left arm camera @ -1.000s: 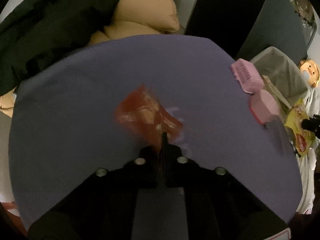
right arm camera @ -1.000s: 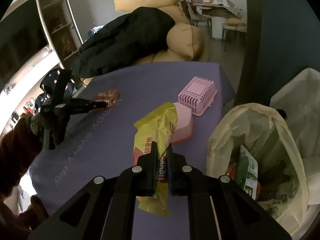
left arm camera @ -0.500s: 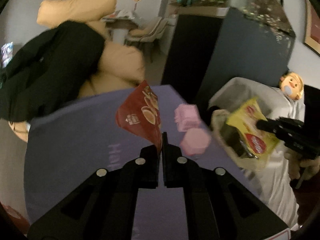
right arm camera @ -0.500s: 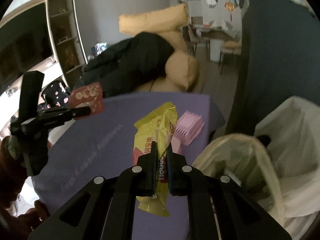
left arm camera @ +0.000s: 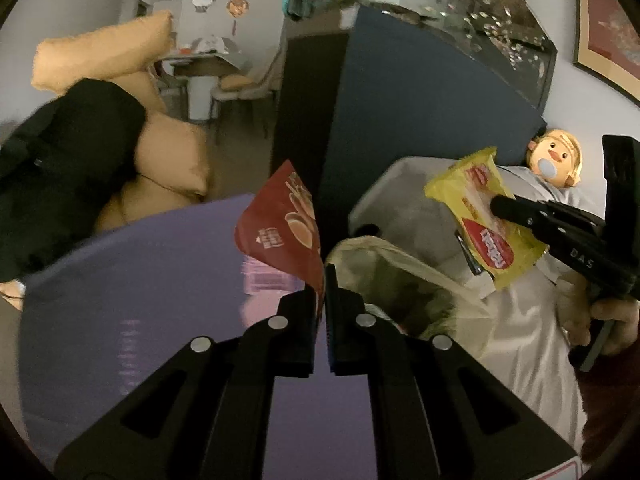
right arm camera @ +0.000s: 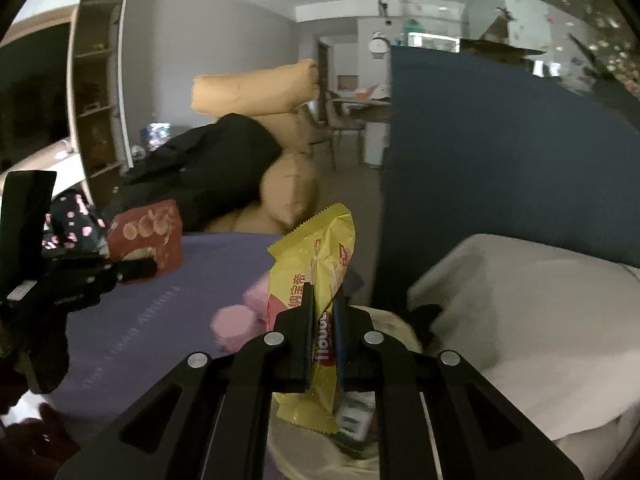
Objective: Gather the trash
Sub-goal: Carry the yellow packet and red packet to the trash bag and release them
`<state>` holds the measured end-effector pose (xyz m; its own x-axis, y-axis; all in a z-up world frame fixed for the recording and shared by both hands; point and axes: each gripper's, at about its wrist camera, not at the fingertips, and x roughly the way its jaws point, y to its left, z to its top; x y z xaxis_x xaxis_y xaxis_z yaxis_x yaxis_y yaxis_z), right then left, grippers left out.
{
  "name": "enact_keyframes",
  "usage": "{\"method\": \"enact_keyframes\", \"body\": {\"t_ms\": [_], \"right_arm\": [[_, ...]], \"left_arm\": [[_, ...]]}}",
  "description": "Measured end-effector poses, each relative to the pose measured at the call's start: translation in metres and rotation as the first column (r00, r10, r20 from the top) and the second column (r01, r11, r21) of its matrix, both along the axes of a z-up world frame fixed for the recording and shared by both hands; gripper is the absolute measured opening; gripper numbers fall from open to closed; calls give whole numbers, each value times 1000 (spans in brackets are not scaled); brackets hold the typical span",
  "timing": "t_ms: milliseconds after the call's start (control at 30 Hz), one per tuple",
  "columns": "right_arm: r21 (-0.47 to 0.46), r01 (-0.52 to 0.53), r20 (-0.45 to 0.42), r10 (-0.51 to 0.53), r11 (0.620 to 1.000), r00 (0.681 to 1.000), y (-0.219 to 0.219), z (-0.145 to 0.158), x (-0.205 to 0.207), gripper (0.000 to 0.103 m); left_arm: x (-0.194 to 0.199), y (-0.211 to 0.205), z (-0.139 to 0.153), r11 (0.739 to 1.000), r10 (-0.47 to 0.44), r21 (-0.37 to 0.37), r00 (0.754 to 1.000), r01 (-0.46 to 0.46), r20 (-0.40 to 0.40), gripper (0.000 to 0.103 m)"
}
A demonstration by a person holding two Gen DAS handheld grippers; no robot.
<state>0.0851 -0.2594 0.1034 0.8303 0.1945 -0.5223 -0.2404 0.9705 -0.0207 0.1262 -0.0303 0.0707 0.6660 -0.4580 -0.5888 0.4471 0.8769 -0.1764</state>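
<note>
Both claws raised, angled down | left claw [left arm camera: 322, 280] pinches red packet [left arm camera: 282, 228] | right claw [right arm camera: 322, 300] clamps yellow wrapper [right arm camera: 316, 264]

Left hand-held gripper [left arm camera: 322, 276]: jaws nearly together, clamped on sth thin, raised & angled downward, tips pointing fwd; in right wrist view seen side-on at left edge, tips toward centre, gripped from below by a hand, mostly dark & blurred. Right hand-held gripper [right arm camera: 322, 298]: jaws a narrow gap apart, pinching a flat item, angled down too; in left wrist view enters from right, tips pointing left, w/ bare hand [left arm camera: 600, 316] wrapped round its handle below.
</note>
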Motion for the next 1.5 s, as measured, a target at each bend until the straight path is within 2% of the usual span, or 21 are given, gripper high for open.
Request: {"method": "enact_keyframes", "body": {"t_ms": [167,333,367,467,533,700,933,1033,1133,1367,1400,1433,1500], "right_arm": [[-11,74,-15,-75,997,997,-38,-10,2,10],[-4,132,-35,-132,991,991,-67,-23,3,10],[1,142,-40,-142,990,989,-72,-27,3,10],[14,161,-55,-160,987,986,-81,-36,6,10],[16,163,-66,-162,986,985,-81,-42,10,10],[7,134,-103,-132,991,986,-67,-62,28,10],[-31,94,-141,-97,995,985,-32,-83,48,10],[-34,87,-184,-92,996,979,-19,-100,56,10],[-43,85,-213,-92,995,973,-11,-113,59,10],[-30,74,-259,-79,997,963,-4,-129,60,11],[-43,78,-262,-87,996,961,-3,-131,60,16],[-50,83,-261,-94,995,961,-2,-132,59,33],[-32,89,-252,-94,996,963,-2,-131,55,51]], "left_arm": [[7,-47,-24,997,-69,-37,995,66,-77,4],[20,-84,-56,983,-157,-125,971,136,-180,4],[22,-88,-60,982,-164,-128,968,141,-188,9],[30,-100,-77,981,-169,-131,959,142,-228,42],[32,-99,-83,986,-146,-114,960,121,-241,44],[27,-93,-83,996,-86,-38,974,79,-208,50],[12,-67,-76,999,21,44,990,-15,-142,52],[2,-51,-72,996,68,71,992,-61,-104,53],[-8,-35,-67,994,94,70,992,-88,-86,54],[-34,9,-61,986,167,16,982,-166,-86,55],[-36,13,-61,984,175,17,981,-175,-82,56],[-41,19,-61,983,186,18,979,-185,-79,57],[-48,26,-61,980,200,15,977,-199,-79,60]]}}
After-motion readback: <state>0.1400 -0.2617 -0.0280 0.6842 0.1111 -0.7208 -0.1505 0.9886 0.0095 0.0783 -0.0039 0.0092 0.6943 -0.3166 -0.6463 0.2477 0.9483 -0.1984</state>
